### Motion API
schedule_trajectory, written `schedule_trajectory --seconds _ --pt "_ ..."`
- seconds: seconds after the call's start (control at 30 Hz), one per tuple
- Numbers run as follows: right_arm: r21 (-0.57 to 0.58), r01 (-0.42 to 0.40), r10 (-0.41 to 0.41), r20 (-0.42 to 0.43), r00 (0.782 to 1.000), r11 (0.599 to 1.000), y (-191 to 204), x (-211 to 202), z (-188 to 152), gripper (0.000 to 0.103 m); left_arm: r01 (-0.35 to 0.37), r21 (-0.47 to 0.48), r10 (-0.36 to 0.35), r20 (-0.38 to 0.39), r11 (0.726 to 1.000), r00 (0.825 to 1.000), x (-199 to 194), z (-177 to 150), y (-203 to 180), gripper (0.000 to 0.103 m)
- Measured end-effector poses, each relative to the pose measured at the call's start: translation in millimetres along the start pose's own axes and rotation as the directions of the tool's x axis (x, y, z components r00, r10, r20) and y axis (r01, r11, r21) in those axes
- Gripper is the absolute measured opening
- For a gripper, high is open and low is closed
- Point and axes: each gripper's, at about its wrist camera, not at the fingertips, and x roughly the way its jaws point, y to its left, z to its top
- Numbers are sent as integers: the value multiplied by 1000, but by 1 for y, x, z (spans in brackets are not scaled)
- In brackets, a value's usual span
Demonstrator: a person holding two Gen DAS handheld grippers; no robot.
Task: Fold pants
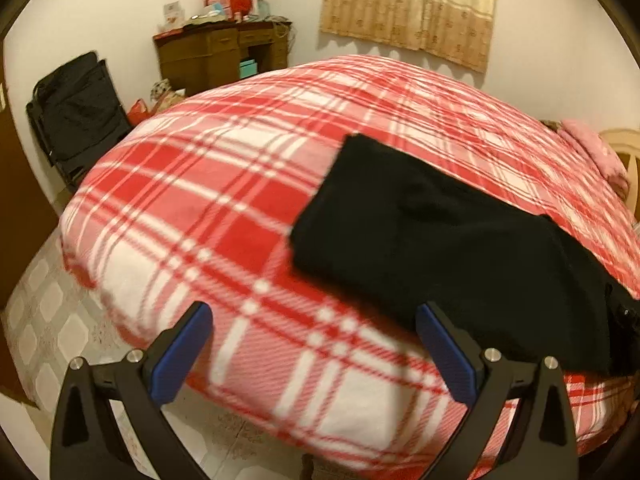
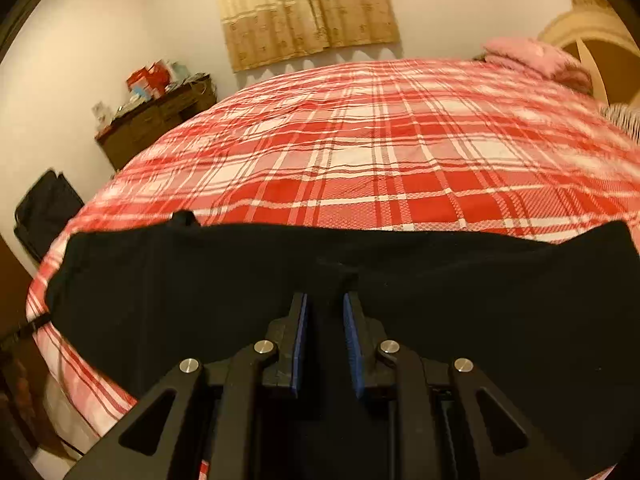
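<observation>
Black pants lie folded on a bed with a red and white plaid blanket. In the left wrist view they sit to the right, ahead of my left gripper, which is open wide and empty above the blanket near the bed's front edge. In the right wrist view the pants spread across the lower frame over the blanket. My right gripper is over the pants with its blue pads close together; a narrow gap with black cloth shows between them.
A brown dresser with clutter stands against the far wall. A black bag sits at the left by the floor. A pink pillow and a headboard are at the right. Tiled floor lies left of the bed.
</observation>
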Motion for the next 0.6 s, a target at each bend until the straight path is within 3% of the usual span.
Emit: schedule_trajectory --seconds 0.13,0.27,0.3,0.43,0.5,0.6 --pt "32 -43 40 80 996 999 3 -35 0 20 103 -108 -103 8 989 995 -6 -3 13 102" --pt "6 -72 71 92 993 997 24 -49 -11 20 172 -135 -171 18 976 985 -3 3 6 86" --pt "0 -92 91 86 992 996 31 -50 -15 20 181 -134 -181 11 974 983 1 6 1 86" --pt "-9 -150 150 65 987 989 48 -51 -23 20 179 -118 -173 53 977 983 10 18 -9 73" --pt "-21 -164 165 44 985 986 54 -50 -26 20 166 -90 -158 90 982 983 15 23 -12 73" --pt "-25 -169 170 41 985 985 56 -52 -28 20 127 -69 -122 78 989 989 31 27 -16 73"
